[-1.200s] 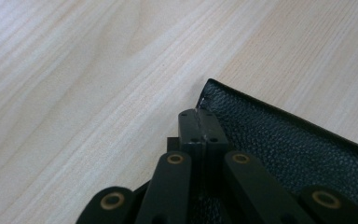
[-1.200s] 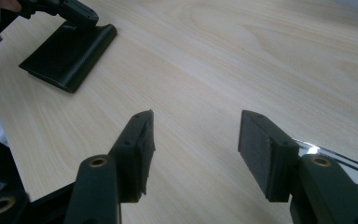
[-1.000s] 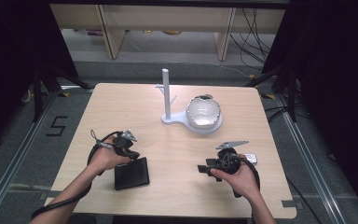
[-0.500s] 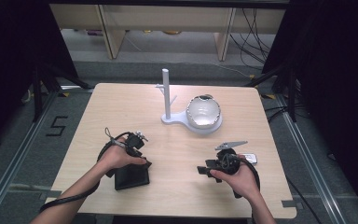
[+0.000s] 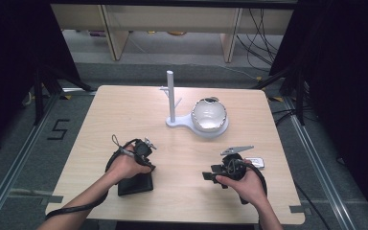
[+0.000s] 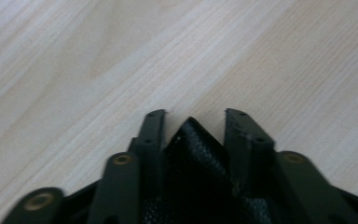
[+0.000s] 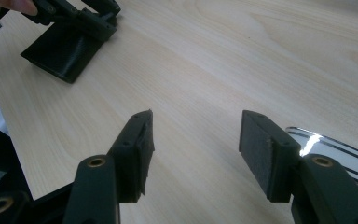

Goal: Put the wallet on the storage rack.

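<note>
Left gripper (image 5: 141, 158) sits at the near-left part of the table (image 5: 124, 110), right on the far edge of a black wallet (image 5: 135, 184) lying flat close to the near edge. In the left gripper view a corner of the wallet (image 6: 198, 163) pokes up btwn the two black jaws; they've just been closing after a wide opening, w/ the wallet between them, and the pads look to press on both sides of that corner, so gripping the wallet. Right gripper (image 5: 211, 173) is held low at the near-right, well apart from the wallet, jaws pointing toward it; in the right gripper view (image 7: 196, 149) the jaws stand wide apart w/ bare tabletop btwn them, the wallet (image 7: 70, 49) and other gripper far off at top left. A small silver-and-black object (image 5: 255, 163) lies just beside the right hand (image 5: 249, 184). Farther back, mid-table, a white stand (image 5: 172, 103) w/ upright post and a pale round bowl-like thing (image 5: 209, 115) on its base.
</note>
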### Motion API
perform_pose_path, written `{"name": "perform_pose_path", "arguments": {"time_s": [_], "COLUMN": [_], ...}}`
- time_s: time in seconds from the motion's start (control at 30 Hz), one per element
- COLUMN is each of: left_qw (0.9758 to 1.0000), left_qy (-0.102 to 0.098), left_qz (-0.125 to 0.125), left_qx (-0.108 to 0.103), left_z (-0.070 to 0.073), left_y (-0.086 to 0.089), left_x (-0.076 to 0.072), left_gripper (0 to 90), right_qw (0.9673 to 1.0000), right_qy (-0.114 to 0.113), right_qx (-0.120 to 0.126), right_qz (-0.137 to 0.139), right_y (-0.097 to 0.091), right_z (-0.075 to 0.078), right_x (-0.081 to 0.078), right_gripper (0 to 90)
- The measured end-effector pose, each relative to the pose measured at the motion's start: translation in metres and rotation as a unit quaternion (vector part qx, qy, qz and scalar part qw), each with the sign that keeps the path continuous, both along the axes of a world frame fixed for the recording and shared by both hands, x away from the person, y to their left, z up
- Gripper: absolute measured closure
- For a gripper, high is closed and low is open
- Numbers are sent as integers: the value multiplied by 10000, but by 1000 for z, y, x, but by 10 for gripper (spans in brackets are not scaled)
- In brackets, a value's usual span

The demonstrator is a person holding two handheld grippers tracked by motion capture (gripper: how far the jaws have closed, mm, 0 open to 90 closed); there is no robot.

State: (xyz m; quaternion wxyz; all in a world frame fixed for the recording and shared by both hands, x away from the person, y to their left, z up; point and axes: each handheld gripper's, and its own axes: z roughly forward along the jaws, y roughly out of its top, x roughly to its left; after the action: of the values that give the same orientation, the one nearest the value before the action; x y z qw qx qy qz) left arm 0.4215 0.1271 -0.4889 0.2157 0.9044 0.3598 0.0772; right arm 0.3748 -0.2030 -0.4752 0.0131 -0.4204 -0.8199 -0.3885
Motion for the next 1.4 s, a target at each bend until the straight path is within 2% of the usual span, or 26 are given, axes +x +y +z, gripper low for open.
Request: {"name": "perform_pose_path", "arguments": {"time_s": [0.03, 0.17, 0.23, 0.33, 0.4, 0.43, 0.5, 0.53, 0.57, 0.6, 0.67, 0.7, 0.73, 0.77, 0.8, 0.83, 0.87, 0.93, 0.97, 1.03, 1.07, 1.1, 1.13, 1.2, 1.37, 1.4], "left_qw": [10000, 9998, 9996, 9995, 9995, 9994, 9991, 9984, 9970, 9933, 9861, 9810, 9810, 9738, 9738, 9716, 9673, 9622, 9622, 9580, 9563, 9565, 9552, 9561, 9553, 9553], "left_qy": [-35, -177, -205, -231, -218, -226, -242, -305, -407, -514, -665, -771, -771, -892, -892, -985, -1129, -1214, -1214, -1372, -1479, -1503, -1545, -1619, -1697, -1709], "left_qz": [-48, -96, -175, -206, -230, -111, -87, -7, 11, 98, 169, 214, 214, 254, 254, 228, 224, 297, 297, 316, 359, 312, 293, 256, 249, 230], "left_qx": [-4, -31, -15, 10, -64, -254, -325, -485, -663, -1032, -1513, -1770, -1770, -2076, -2076, -2141, -2262, -2421, -2421, -2499, -2497, -2480, -2505, -2429, -2409, -2403], "left_z": [0, -1, -1, 1, 1, 3, 4, 8, 12, 21, 33, 38, 38, 47, 47, 52, 57, 60, 60, 62, 62, 63, 64, 65, 68, 68], "left_y": [2, 1, 0, 0, 3, 7, 9, 12, 15, 19, 23, 23, 23, 23, 23, 22, 20, 14, 14, 8, 4, -3, -7, -15, -26, -28], "left_x": [-1, -1, -1, 0, 1, 0, 0, -2, -2, -4, -6, -7, -7, -9, -9, -10, -11, -10, -10, -8, -9, -8, -8, -8, -6, -5], "left_gripper": [659, 717, 753, 795, 806, 810, 813, 813, 815, 815, 816, 816, 816, 817, 817, 817, 817, 817, 817, 817, 816, 816, 816, 817, 819, 819], "right_qw": [10000, 9999, 10000, 10000, 10000, 10000, 9999, 9999, 10000, 10000, 10000, 9999, 9999, 9999, 9999, 9999, 9995, 9992, 9992, 9990, 9986, 9983, 9979, 9975, 9975, 9977], "right_qy": [-48, 52, -40, -9, -25, -19, -45, -39, -56, -15, -27, -17, -17, -6, -6, 10, -27, 36, 36, 126, 44, 146, 175, 199, 239, 284], "right_qx": [-62, -38, -65, -49, -51, -58, -87, -87, -53, -34, -30, 56, 56, 76, 76, 67, 170, 253, 253, 337, 428, 502, 561, 610, 613, 586], "right_qz": [-49, -78, -42, -66, -63, -56, -42, -32, -20, -9, 46, 102, 102, 90, 90, 107, 262, 298, 298, 262, 291, 237, 278, 291, 268, 170], "right_y": [-1, 0, -1, 0, -1, -1, -1, -1, 1, 3, 6, 9, 9, 15, 15, 17, 23, 29, 29, 35, 41, 45, 48, 57, 70, 72], "right_z": [1, 2, 1, 2, 2, 2, 3, 3, 5, 7, 10, 11, 11, 19, 19, 22, 28, 35, 35, 43, 52, 57, 59, 66, 71, 72], "right_x": [-1, -2, -1, -1, -1, -1, -1, -1, -1, -1, -1, 0, 0, -1, -1, -1, 1, 2, 2, 3, 7, 7, 8, 11, 18, 18], "right_gripper": [459, 458, 458, 458, 458, 458, 459, 460, 463, 464, 467, 468, 468, 469, 469, 469, 471, 473, 473, 474, 474, 474, 473, 468, 457, 453]}}
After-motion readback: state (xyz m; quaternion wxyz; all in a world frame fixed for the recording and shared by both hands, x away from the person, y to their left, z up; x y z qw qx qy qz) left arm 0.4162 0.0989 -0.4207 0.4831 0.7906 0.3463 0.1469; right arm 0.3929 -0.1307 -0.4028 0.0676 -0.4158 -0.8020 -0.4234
